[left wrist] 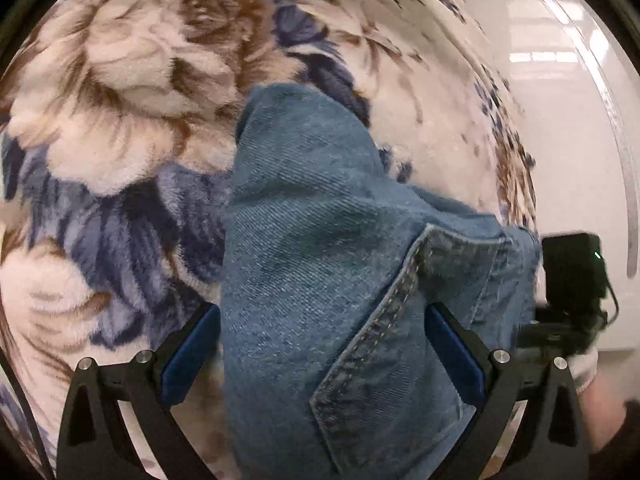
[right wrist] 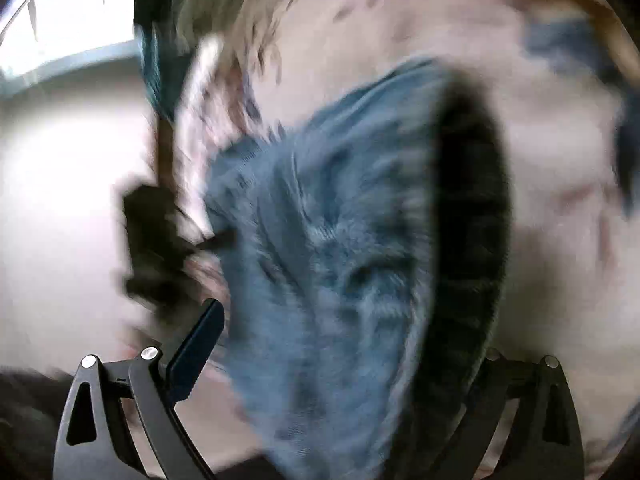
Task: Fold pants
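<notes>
Blue denim pants (left wrist: 320,240) hang in a bunch over a flowered plush blanket (left wrist: 120,92). My left gripper (left wrist: 324,344) has its fingers wide apart, with the denim and a stitched seam running down between them. In the right wrist view the picture is blurred by motion. The pants (right wrist: 320,260) fill the space between the fingers of my right gripper (right wrist: 332,344), and a dark inner fold (right wrist: 468,220) covers the right finger. The fingers there stand wide apart too. The other gripper shows as a black shape at the right edge of the left view (left wrist: 572,280) and at the left of the right view (right wrist: 152,240).
The blanket (right wrist: 560,120) covers the surface under both grippers. A glossy white wall or panel (left wrist: 560,100) stands at the far right in the left wrist view. A bright white area (right wrist: 60,160) lies left in the right wrist view.
</notes>
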The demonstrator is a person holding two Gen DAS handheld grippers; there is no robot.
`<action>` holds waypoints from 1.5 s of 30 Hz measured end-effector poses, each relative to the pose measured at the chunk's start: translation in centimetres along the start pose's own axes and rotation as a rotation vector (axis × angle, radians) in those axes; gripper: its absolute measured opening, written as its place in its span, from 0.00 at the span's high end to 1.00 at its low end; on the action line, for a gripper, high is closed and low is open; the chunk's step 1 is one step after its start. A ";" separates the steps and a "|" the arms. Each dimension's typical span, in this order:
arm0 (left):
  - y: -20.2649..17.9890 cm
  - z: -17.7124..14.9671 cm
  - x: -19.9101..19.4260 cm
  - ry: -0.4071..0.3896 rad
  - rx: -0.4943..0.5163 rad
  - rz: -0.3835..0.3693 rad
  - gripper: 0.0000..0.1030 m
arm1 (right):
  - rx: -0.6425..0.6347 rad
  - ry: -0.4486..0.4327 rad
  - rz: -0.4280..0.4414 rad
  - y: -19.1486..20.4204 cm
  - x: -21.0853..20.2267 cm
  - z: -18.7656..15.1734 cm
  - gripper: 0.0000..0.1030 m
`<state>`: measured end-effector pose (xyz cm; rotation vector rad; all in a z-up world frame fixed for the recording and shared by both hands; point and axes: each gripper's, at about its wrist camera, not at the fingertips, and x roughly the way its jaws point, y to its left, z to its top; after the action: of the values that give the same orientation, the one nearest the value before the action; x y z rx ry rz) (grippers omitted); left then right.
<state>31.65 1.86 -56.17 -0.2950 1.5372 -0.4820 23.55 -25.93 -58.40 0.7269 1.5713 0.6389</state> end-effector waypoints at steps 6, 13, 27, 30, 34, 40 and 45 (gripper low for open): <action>1.0 0.7 1.7 0.026 -0.003 -0.107 0.00 | 0.065 0.030 -0.012 -2.3 2.5 1.7 0.03; -2.4 0.2 0.7 -0.008 0.105 -0.094 0.19 | 0.012 -0.054 -0.020 -0.6 0.7 0.8 0.47; -4.6 2.9 -8.5 -0.077 0.095 -0.160 0.30 | 0.033 -0.161 -0.009 4.4 -4.3 0.1 0.60; -6.1 4.9 -11.8 -0.103 0.107 -0.146 0.30 | 0.019 -0.190 0.002 6.5 -6.5 0.9 0.60; -8.4 8.2 -16.7 -0.148 0.119 -0.128 0.30 | -0.030 -0.219 0.012 10.6 -10.1 3.7 0.60; -11.5 16.8 -25.3 -0.239 0.115 -0.094 0.30 | -0.122 -0.247 0.020 17.9 -15.2 10.7 0.60; -12.2 27.2 -31.9 -0.311 0.100 -0.079 0.30 | -0.192 -0.257 0.027 23.9 -19.3 20.1 0.60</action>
<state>58.29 3.26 -21.62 -0.3370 1.1992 -0.5458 47.13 -25.19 -30.29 0.6585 1.2477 0.6775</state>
